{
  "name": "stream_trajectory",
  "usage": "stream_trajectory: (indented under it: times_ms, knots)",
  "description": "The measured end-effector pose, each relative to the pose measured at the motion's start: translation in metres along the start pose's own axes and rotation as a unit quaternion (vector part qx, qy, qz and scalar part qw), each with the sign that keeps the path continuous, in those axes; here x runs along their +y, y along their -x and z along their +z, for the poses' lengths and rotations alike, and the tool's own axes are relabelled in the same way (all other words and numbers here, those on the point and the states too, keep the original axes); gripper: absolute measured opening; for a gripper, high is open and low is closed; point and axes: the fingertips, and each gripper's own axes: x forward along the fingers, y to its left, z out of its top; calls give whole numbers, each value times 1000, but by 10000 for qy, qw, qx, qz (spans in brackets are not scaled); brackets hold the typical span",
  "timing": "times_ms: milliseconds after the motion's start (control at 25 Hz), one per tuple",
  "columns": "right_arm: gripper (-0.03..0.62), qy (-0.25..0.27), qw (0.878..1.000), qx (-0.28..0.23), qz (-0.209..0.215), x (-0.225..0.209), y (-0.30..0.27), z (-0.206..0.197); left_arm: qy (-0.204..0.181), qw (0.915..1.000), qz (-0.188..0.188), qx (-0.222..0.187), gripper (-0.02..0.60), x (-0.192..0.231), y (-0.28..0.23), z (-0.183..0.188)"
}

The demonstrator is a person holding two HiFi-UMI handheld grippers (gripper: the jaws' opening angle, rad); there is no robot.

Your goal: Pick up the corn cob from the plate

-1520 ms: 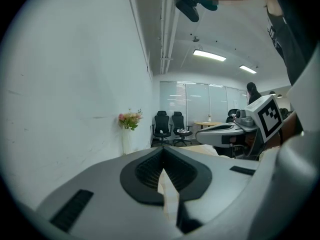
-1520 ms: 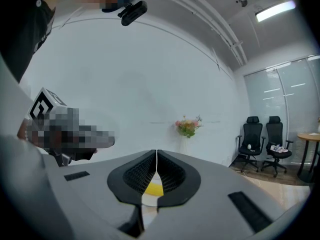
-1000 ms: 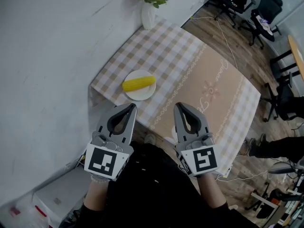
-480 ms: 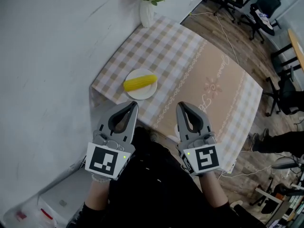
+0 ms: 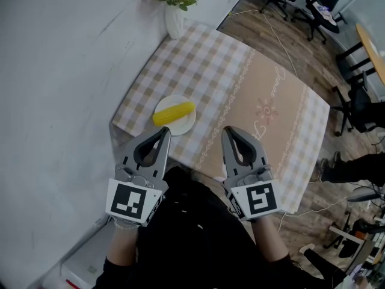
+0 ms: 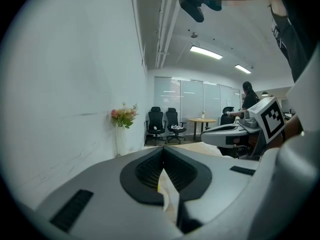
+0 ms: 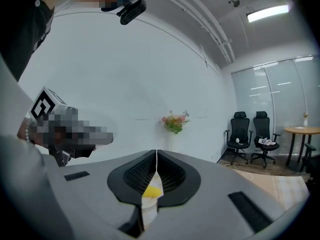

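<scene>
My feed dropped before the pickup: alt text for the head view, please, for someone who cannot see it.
A yellow corn cob lies on a white plate near one corner of a checked-cloth table. The left gripper and right gripper, both shut and empty, point toward it from the near edge; a vase of flowers stands at the far corner.
</scene>
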Motion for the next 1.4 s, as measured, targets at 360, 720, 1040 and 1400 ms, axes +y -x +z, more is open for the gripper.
stream_trajectory:
  times_ms: [360, 720, 1040, 1400]
  knots:
    - [43, -35, 9997, 33, -260, -2, -28, 6, -156, 9995, -283, -46, 13, 30, -19, 2]
    - [43, 15, 9984, 91, -560, -3, -41, 12, -103, 9980, -627, 34, 14, 46, -39, 3]
    - [43, 7, 9966, 190, -805, -7, -42, 10, -124, 9953, -892, 354, 14, 51, -55, -8]
    - [43, -61, 9955, 322, -886, -8, -46, 2, -467, 9895, -1193, 668, 29, 53, -75, -31]
